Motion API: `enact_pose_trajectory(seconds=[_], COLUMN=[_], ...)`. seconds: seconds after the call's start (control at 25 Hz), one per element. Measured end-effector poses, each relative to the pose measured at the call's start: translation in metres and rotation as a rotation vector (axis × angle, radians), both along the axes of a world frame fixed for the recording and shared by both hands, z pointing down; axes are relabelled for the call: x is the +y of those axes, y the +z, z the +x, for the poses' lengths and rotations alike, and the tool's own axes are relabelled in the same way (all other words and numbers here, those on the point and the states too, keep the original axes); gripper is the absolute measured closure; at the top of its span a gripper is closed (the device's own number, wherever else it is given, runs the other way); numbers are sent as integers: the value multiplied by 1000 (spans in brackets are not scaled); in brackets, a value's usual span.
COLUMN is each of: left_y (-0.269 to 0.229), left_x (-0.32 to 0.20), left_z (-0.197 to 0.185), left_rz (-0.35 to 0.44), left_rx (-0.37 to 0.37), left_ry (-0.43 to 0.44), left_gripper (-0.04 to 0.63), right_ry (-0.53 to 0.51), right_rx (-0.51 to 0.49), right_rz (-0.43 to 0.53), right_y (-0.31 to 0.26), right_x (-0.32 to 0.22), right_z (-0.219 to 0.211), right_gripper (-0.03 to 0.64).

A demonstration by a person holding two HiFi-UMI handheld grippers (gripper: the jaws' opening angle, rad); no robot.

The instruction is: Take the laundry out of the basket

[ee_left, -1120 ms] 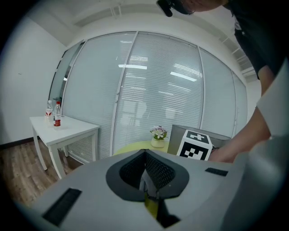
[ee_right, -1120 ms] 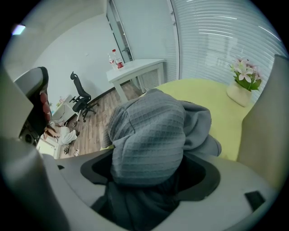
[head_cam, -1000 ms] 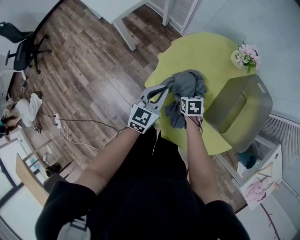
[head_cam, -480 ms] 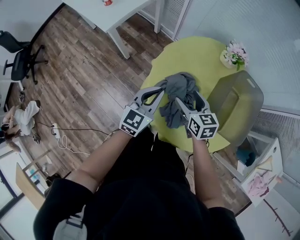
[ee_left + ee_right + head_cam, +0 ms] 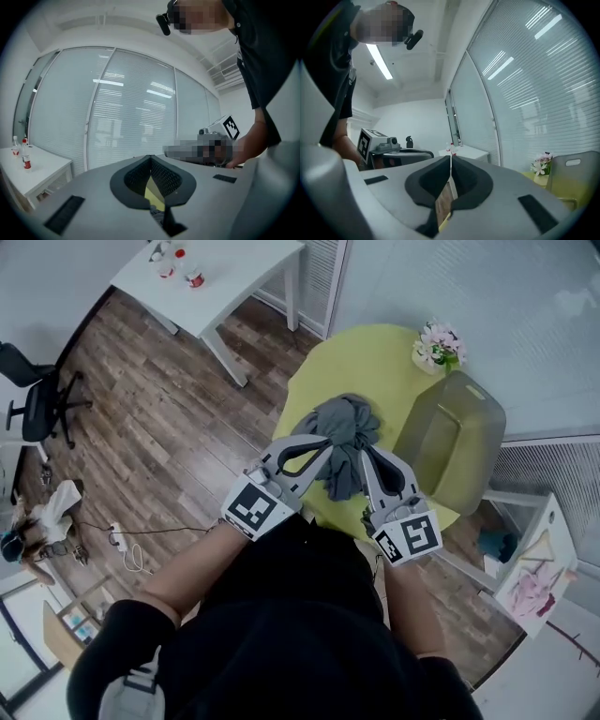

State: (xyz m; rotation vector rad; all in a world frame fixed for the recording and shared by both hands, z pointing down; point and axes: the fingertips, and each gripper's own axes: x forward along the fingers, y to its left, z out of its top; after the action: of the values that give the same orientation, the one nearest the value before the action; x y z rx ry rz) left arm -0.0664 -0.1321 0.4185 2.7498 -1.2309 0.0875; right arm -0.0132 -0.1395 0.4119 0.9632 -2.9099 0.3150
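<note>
A crumpled grey laundry pile (image 5: 344, 427) lies on the round yellow table (image 5: 366, 362), left of the grey basket (image 5: 478, 427). Both grippers are lifted above the table's near edge and point level, side by side. My left gripper (image 5: 329, 447) has its tips together in the left gripper view (image 5: 150, 157), and I see no cloth between them. Yellow table and a scrap of grey cloth show below through the gap behind the tips. My right gripper (image 5: 361, 452) has just been closing. Its jaws (image 5: 451, 157) are now shut with nothing between them.
A small pot of flowers (image 5: 434, 341) stands at the table's far edge, beside the basket (image 5: 574, 173). A white table (image 5: 225, 277) with small bottles stands at the far left on the wood floor. An office chair (image 5: 37, 399) is further left. Blinds cover the windows ahead.
Both grippers have risen off the laundry pile and tipped up to level. The right gripper's jaws stood open half a second ago and are now shut. The laundry stayed on the table.
</note>
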Motion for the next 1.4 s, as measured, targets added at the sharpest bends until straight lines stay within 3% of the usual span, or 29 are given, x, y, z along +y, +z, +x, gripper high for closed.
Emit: enact_pose_trajectory(seconds=[0.64,1.4], left_y=[-52,-50], left_x=[25,29], left_z=[28,34], left_rz=[55,44], left_rx=[14,-13], left_ry=[126,143], left_gripper=[588,588], right_ry=[69,70], right_rx=[0,38], right_rz=[98,79], right_y=[-51,-46], right_x=[33,40], right_z=[13,16], right_gripper=[588,588])
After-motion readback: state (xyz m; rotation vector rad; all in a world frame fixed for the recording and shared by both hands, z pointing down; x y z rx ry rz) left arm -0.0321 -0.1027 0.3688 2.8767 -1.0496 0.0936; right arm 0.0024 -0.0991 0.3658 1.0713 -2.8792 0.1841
